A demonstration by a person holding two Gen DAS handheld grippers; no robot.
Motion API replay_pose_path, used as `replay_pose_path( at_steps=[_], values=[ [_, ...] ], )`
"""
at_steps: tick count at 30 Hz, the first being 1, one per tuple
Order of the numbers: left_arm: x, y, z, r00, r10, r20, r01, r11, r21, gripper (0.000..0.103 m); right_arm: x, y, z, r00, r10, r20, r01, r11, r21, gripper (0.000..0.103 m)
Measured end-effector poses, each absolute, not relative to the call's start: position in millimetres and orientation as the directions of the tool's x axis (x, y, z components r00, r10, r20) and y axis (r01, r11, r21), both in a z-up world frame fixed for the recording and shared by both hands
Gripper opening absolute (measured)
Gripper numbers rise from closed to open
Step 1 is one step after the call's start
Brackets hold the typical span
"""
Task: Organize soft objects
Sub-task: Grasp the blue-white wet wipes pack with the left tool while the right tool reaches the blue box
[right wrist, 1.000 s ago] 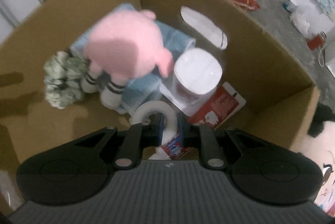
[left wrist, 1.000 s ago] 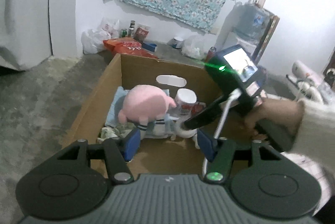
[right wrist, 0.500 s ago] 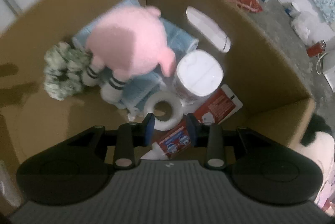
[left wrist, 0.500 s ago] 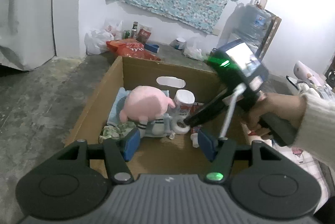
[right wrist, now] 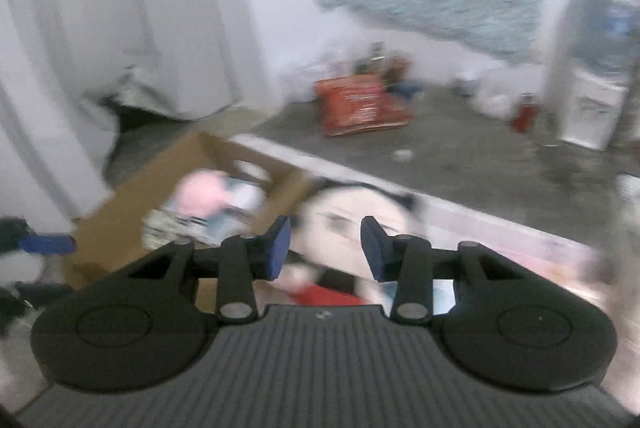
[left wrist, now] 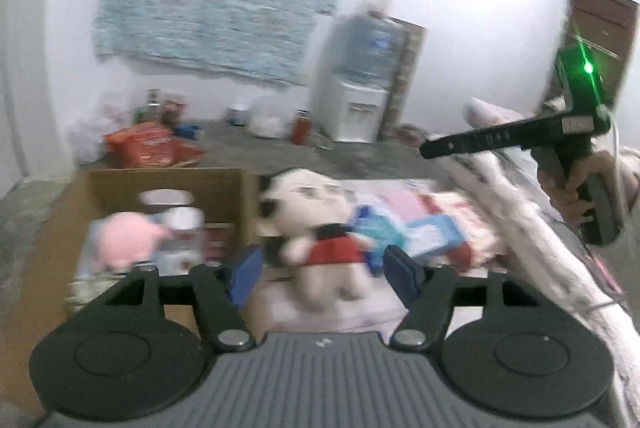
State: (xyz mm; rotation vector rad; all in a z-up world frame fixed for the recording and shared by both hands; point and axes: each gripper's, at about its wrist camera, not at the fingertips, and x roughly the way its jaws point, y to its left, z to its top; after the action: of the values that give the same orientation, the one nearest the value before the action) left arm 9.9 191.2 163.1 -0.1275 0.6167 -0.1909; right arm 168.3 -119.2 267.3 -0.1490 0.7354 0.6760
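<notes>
Hovering over the bed, the left gripper has its jaws spread with nothing between the pads; they have just been opening wider. The right gripper is also parted and empty, jaws just opened, held up in the air at the right side of the left wrist view.

Next target, by my reading: the mouse plush, black ears, red shorts, lying on the patterned bedspread just beside the right wall of the cardboard box. The box already holds a pink plush, a white tub and some folded cloth. A blue-and-white packet lies touching the plush on its far-right side.

Risks:
- Both views are motion-blurred, so where the plush's edges lie is uncertain; a closure made now could catch only an ear or limb and the toy would swing or slip.
- Pads may also pinch the bedspread or the packet along with the plush.
- Carrying low toward the box could snag the toy on the box wall or tip that wall.

Room: open space above the bed. The near-left part of the box floor looks free; its far side is crowded. A white rolled blanket borders the bed's right edge.
</notes>
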Motion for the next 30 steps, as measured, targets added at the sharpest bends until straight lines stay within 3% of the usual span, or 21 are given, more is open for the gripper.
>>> replay_pose_path(
  at_steps=[3,9,13,17,20,23,27,28,29,30],
  values=[
    [29,148,149,0.779,-0.246,-0.577,0.182,0.969,-0.168,0.072,162,-184,245,0.612,0.456,-0.646,-0.537,0.839,0.084,0.044],
    [88,71,100,0.739,-0.268,-0.618,0.25,0.961,-0.118,0.072,173,-271,166,0.569,0.459,-0.683,-0.414,0.877,0.245,0.044],
    [128,18,56,0.749,-0.22,-0.625,0.32,0.946,0.052,0.072,183,-282,122,0.525,0.494,-0.692,-0.37,0.866,0.338,0.044],
    [156,-20,12,0.764,-0.143,-0.63,0.355,0.908,0.224,0.072,200,-270,92,0.425,0.581,-0.694,-0.368,0.811,0.454,0.053],
    [173,-38,-21,0.787,-0.062,-0.614,0.368,0.846,0.386,0.073,211,-258,84,0.437,0.545,-0.716,-0.361,0.835,0.415,0.061],
    [183,-50,-46,0.841,0.036,-0.54,0.327,0.761,0.56,0.073,229,-244,73,0.415,0.521,-0.746,-0.35,0.848,0.398,0.066],
    [195,-51,-65,0.849,0.093,-0.52,0.313,0.706,0.636,0.05,243,-227,61,0.407,0.504,-0.762,-0.351,0.856,0.379,0.066],
    [196,-49,-67,0.845,0.089,-0.527,0.317,0.709,0.629,0.048,246,-224,58,0.413,0.5,-0.761,-0.334,0.861,0.384,0.062],
    [194,-49,-68,0.853,0.087,-0.515,0.314,0.703,0.638,0.044,248,-225,56,0.425,0.499,-0.755,-0.324,0.863,0.388,0.042],
    [192,-49,-68,0.854,0.089,-0.513,0.315,0.696,0.646,0.04,249,-224,54,0.432,0.5,-0.751,-0.322,0.863,0.389,0.031]
  ],
)
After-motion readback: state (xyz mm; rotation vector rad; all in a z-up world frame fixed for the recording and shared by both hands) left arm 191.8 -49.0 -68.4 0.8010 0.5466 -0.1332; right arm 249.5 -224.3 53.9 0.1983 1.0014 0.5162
